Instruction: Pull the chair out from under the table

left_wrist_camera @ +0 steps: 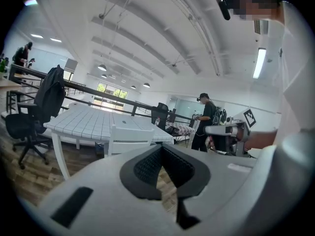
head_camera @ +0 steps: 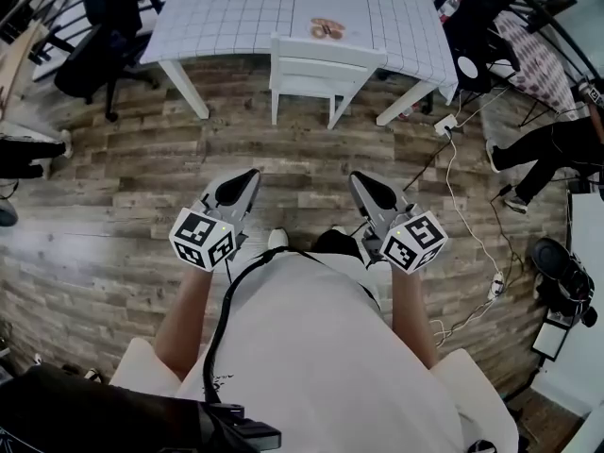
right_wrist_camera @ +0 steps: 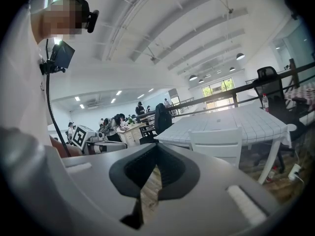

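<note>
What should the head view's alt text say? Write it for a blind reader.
The left claw and right claw, both shut and empty, point across a wood-plank floor toward a white chair tucked under a white gridded table, well short of it.

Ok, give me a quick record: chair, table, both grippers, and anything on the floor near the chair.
chair: white, pushed in at the table's near edge, back toward the person
table: white, grid-pattern top
left gripper: shut, empty, short of the chair
right gripper: shut, empty, short of the chair
floor: wood planks; white cable to the chair's right
</note>
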The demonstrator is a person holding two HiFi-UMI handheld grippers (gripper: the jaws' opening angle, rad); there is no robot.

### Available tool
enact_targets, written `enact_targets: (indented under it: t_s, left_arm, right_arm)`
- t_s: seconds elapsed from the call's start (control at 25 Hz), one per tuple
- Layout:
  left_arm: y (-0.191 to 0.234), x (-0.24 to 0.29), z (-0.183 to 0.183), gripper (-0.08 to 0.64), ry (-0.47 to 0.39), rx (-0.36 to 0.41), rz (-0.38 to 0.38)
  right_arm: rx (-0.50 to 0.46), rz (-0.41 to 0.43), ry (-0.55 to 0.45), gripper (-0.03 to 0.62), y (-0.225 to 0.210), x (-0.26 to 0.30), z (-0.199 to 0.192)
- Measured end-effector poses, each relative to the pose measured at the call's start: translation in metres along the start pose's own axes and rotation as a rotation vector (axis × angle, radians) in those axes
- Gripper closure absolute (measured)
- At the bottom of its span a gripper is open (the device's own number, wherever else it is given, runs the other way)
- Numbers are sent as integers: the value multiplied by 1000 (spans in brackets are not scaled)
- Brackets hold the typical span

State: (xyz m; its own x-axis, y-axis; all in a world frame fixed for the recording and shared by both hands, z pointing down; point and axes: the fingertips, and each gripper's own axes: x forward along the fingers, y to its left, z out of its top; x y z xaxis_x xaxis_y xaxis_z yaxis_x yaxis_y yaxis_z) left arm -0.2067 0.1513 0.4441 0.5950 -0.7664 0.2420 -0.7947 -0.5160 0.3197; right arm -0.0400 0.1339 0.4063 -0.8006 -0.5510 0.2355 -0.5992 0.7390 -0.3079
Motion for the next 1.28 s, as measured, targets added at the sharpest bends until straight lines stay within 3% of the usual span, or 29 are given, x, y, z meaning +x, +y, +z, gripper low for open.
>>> enact_targets:
  t_s: [0.48,0.8,1.28]
  left_arm:
    - [16,9,3,554,4,13,-16]
    - [21,29,5,554,22,42,25]
    - [38,132,43,554,30,17,87]
  right_arm:
    - [4,-41,-4,586,-12,8,8]
    - [15,4,-24,586,-37,22,16]
    - [11,82,-26,586,-145,59,64]
